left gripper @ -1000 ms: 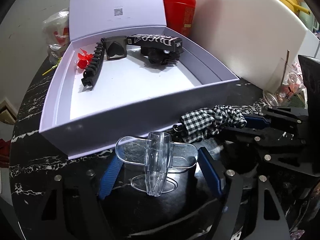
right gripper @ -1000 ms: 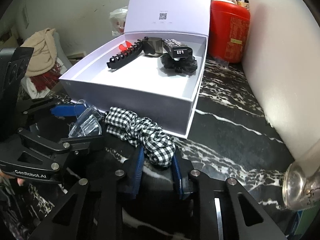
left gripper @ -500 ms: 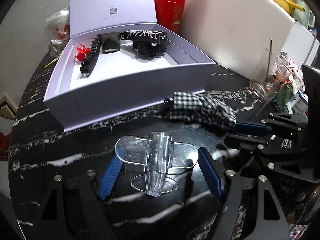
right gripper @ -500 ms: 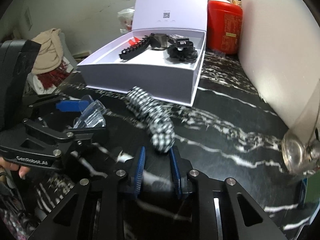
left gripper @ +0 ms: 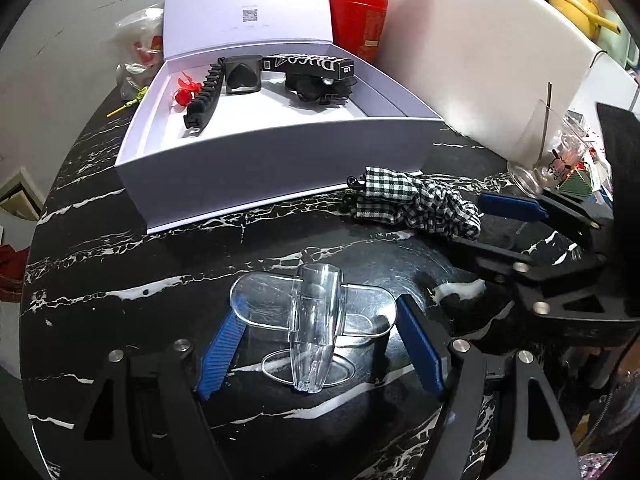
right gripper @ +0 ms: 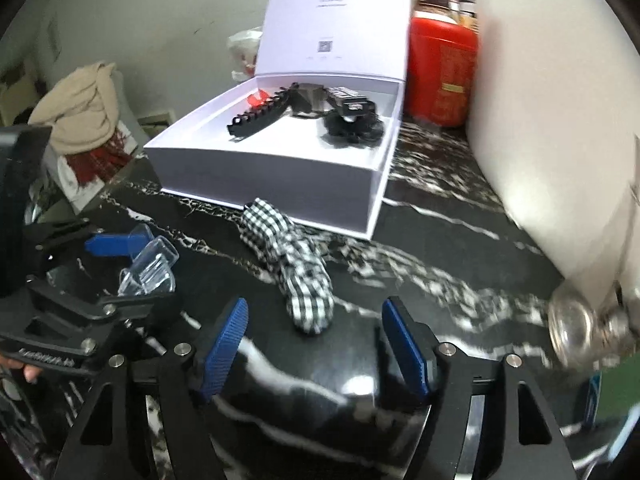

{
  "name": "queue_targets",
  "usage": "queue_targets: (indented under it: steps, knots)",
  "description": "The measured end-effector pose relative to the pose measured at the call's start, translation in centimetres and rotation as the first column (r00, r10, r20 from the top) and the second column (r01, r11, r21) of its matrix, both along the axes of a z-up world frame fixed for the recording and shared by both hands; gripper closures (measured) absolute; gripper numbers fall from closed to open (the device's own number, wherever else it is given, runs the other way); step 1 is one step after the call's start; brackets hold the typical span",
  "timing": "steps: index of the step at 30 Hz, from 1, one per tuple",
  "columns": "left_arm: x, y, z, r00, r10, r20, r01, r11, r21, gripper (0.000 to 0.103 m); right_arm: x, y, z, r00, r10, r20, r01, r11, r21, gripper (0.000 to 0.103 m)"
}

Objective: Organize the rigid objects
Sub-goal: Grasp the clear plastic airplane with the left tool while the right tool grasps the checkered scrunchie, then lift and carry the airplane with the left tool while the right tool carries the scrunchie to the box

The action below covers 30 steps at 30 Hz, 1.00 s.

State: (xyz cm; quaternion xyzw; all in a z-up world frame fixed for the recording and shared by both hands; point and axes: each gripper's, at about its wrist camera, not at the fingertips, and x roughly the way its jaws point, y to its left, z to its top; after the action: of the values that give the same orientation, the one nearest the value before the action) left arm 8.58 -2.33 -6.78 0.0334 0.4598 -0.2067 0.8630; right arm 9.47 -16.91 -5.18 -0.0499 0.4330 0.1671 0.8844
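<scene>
On the marble, checked scrunchie point(right gripper: 296, 268) now released.

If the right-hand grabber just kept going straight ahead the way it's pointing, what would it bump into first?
Most likely the checkered fabric piece, which lies on the table between the open fingers of the right gripper. Past it stands the front wall of the white box. Depth is hard to judge through the fisheye.

A black-and-white checked hair clip point(left gripper: 416, 202) lay at centre right on the white-veined black marble table point(left gripper: 160, 264). The white box point(left gripper: 276, 156), upper centre, held black clips point(left gripper: 202, 98). A red canister point(left gripper: 358, 20) stood at top.
</scene>
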Motion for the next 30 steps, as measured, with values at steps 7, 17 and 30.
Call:
queue_targets:
  steps: [7,17,30]
  knots:
    - [0.2,0.5,-0.2,1.000,0.018,0.008,-0.018,1.000,0.009,0.028,1.8,2.3,-0.1,0.997,0.076,0.017,-0.075,0.997,-0.015,0.033]
    - [0.8,1.4,-0.3,0.999,0.051,0.016,-0.051,0.999,0.008,0.028,2.4,3.0,-1.0,0.997,0.074,-0.015,-0.075,0.994,-0.085,0.082]
    - [0.3,1.4,-0.1,0.999,0.054,0.003,-0.054,0.998,-0.017,0.028,-1.0,0.7,-0.8,0.999,-0.005,-0.042,0.004,0.999,-0.032,0.083]
